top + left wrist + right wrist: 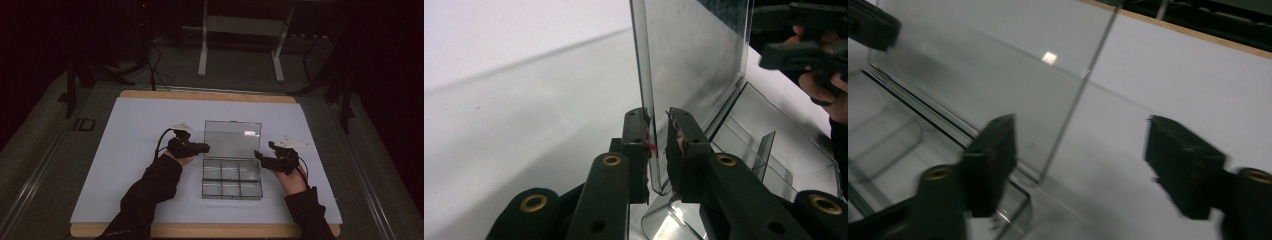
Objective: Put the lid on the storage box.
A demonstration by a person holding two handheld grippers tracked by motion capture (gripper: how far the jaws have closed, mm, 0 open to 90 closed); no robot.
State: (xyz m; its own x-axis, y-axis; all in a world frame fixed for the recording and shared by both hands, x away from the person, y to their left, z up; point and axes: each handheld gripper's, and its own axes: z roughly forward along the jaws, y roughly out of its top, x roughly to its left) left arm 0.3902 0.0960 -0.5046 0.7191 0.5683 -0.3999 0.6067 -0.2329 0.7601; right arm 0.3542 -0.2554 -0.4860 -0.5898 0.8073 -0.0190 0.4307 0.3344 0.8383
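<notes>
A clear plastic compartment box [232, 178] lies mid-table with its lid [233, 139] standing upright. My left gripper [205, 147] reaches the lid's left edge. In the left gripper view its jaws [658, 120] pinch the lid [694, 55] near the hinge corner, above the empty tray [774, 150]. My right gripper [260, 156] sits at the lid's right edge. In the right gripper view its jaws [1080, 145] are spread wide, with the lid's edge [1073, 115] between them and touching neither. The box's compartments look empty.
The box rests on a white sheet [140, 125] over a wooden board [210, 95]. A white stand's legs [202, 55] and cables [157, 65] lie on the floor behind the table. The room around it is dark.
</notes>
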